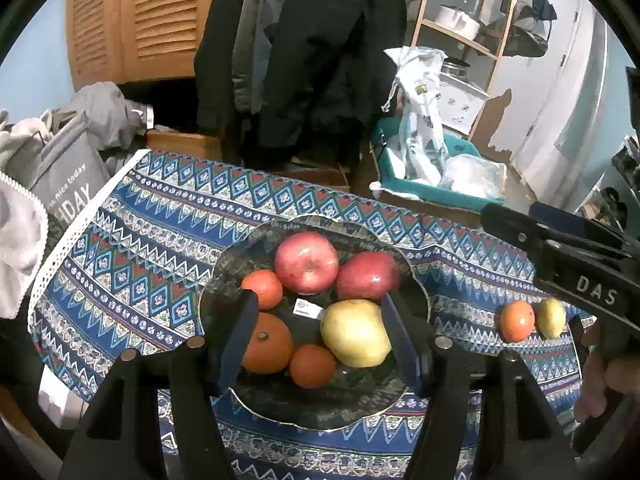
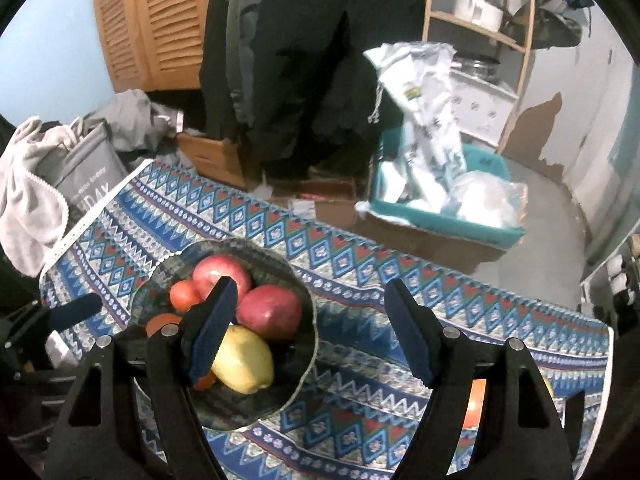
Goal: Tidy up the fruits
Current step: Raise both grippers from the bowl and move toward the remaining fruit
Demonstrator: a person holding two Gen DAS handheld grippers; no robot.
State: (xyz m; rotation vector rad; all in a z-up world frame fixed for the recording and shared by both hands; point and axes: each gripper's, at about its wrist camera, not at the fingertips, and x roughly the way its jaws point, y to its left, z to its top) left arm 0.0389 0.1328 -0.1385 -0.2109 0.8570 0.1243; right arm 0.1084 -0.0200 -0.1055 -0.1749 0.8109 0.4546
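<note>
Dark plate [image 1: 224, 280] mid-cloth holds two red apples [image 1: 306, 262], a pear [image 1: 356, 332] and three oranges [image 1: 266, 342]; left gripper [image 1: 320, 336] and right gripper [image 2: 312, 332] both gape empty above the tablecloth [image 1: 140, 240], one orange [image 1: 517, 321] and a small yellow fruit [image 1: 551, 317] lying near its right edge.

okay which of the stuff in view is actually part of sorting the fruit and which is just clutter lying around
Part of the job:
plate
two red apples
yellow pear
three oranges on the plate
loose orange
small yellow fruit

Just lying about:
hanging dark coats
grey bag
teal bin
wooden shelf
</note>
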